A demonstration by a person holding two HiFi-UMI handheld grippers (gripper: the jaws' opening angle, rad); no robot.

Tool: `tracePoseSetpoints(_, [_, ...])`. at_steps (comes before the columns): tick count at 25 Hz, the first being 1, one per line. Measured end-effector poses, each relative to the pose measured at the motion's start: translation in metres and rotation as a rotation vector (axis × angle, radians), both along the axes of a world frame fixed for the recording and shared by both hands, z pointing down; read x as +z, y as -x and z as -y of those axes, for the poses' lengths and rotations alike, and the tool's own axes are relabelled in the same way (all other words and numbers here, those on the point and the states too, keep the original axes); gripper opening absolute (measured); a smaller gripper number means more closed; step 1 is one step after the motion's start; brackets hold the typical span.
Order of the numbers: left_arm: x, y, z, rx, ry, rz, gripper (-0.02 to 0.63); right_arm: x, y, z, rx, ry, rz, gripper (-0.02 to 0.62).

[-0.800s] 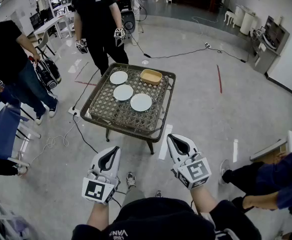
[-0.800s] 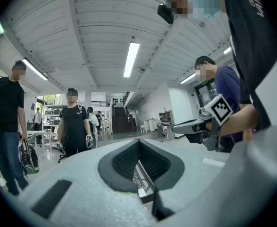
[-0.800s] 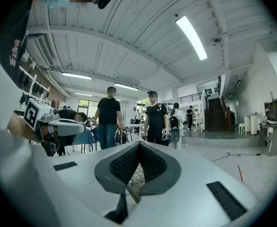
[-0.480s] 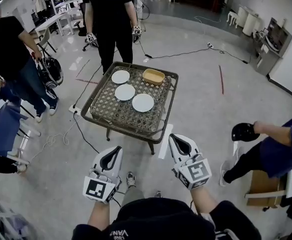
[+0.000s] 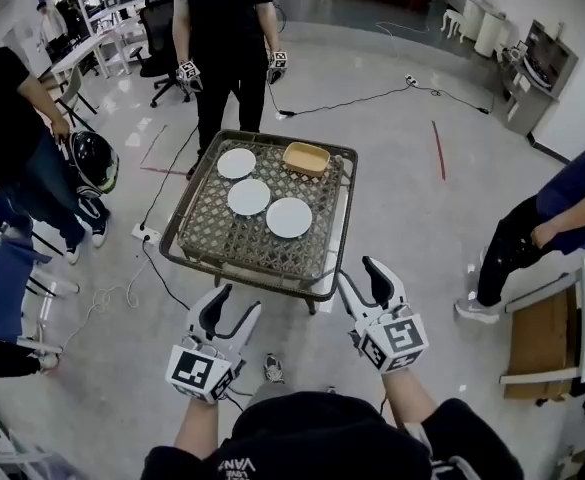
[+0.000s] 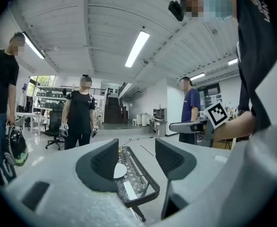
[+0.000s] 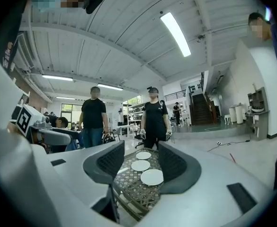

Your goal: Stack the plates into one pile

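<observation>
Left hand-held gripper [image 5: 234,310], right hand-held gripper [image 5: 362,278]: jaws apart, empty; three plates [image 5: 249,197] ahead on table [image 5: 230,240], unstacked.

Three round white plates lie flat on the wicker table [image 5: 222,240], set in a slanting row, each on its own and none stacked. The far plate [image 5: 237,163] sits toward the table's back left. The middle plate [image 5: 249,197] lies just beside it, closer in. The near plate [image 5: 289,217] lies just right of that, about mid-table. All three look alike in size.
</observation>
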State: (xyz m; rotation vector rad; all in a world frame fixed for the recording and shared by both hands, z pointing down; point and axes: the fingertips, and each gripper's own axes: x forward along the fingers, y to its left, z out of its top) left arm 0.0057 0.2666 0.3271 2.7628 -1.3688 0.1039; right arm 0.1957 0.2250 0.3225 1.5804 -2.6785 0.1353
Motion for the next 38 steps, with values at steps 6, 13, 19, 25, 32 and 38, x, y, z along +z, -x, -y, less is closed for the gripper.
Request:
tracePoseSetpoints(6, [0.01, 0.036, 0.057, 0.061, 0.018, 0.022, 0.25, 0.02, 0.013, 0.039, 0.118, 0.035, 0.024, 0.214])
tracePoseSetpoints(13, [0.028, 0.059, 0.097, 0.128, 0.061, 0.035, 0.25, 0.043, 0.033, 0.066, 0.185, 0.08, 0.032, 0.213])
tracePoseSetpoints(19, [0.058, 0.055, 0.132, 0.126, 0.131, 0.014, 0.25, 0.071, 0.034, 0.098, 0.175, 0.148, 0.006, 0.212])
tracePoseSetpoints(25, [0.079, 0.057, 0.173, 0.092, 0.173, 0.0, 0.251, 0.094, 0.035, 0.147, 0.153, 0.199, -0.015, 0.207])
tracePoseSetpoints(32, [0.115, 0.052, 0.224, 0.059, 0.228, -0.014, 0.25, 0.134, 0.031, 0.206, 0.133, 0.256, -0.058, 0.196])
tracePoseSetpoints(38, [0.168, 0.043, 0.257, 0.041, 0.35, -0.031, 0.25, 0.184, 0.028, 0.247, 0.119, 0.351, -0.088, 0.19])
